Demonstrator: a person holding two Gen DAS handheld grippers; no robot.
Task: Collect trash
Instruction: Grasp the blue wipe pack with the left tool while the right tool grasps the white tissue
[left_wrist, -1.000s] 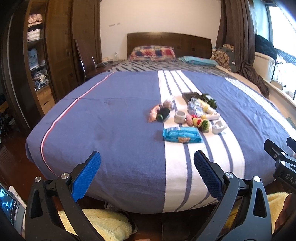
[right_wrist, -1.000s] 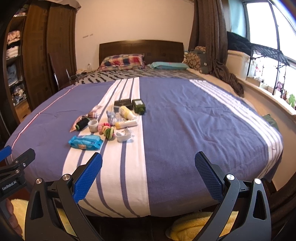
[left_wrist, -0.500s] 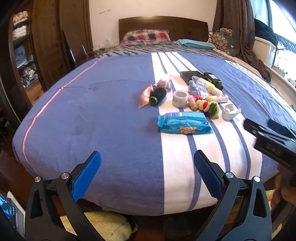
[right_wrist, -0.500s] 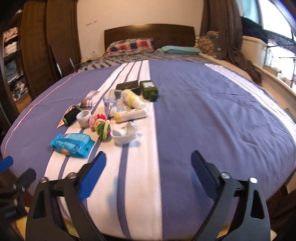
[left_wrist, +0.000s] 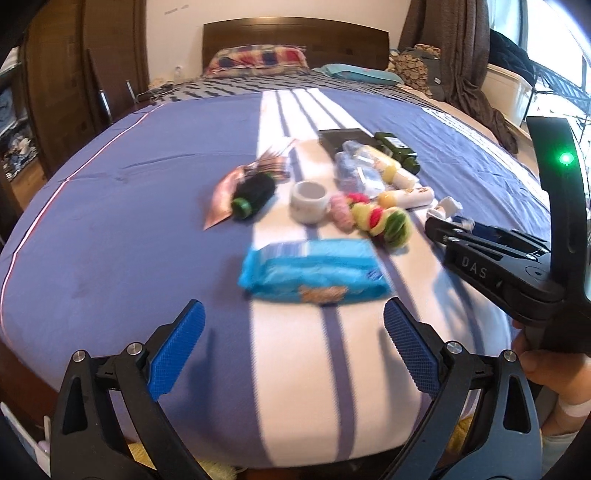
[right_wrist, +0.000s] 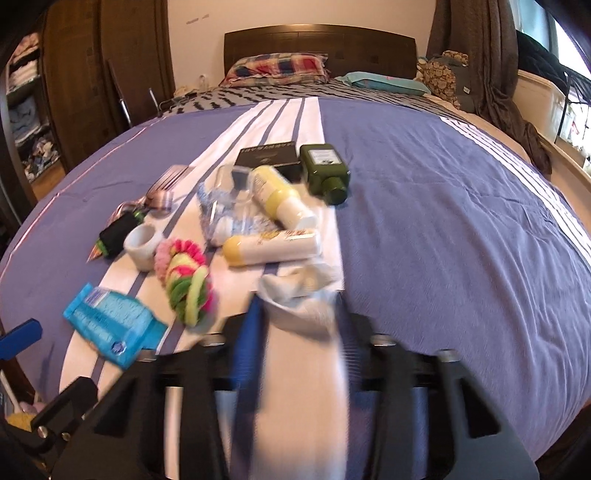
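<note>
A cluster of items lies on the blue and white striped bed (left_wrist: 110, 221). A blue snack packet (left_wrist: 314, 273) lies just ahead of my open left gripper (left_wrist: 291, 343). A crumpled white paper cup (right_wrist: 299, 288) sits between the blurred fingers of my right gripper (right_wrist: 299, 317), whose jaws have narrowed around it. The right gripper also shows in the left wrist view (left_wrist: 443, 229), at the cup. Behind lie a foil wrapper (left_wrist: 229, 192), a black roll (left_wrist: 255, 195), a white cup (left_wrist: 308, 201), colourful hair ties (left_wrist: 373, 218), plastic wrap (right_wrist: 225, 214) and bottles (right_wrist: 273, 243).
A green bottle (right_wrist: 325, 170) and a black box (right_wrist: 269, 155) lie at the far side of the cluster. Pillows (right_wrist: 277, 66) and a wooden headboard stand at the back. A wardrobe (left_wrist: 55, 92) stands left, curtains and a window right.
Both grippers have moved forward over the bed toward the cluster. The right gripper's jaws have closed in from wide open to around the crumpled white cup.
</note>
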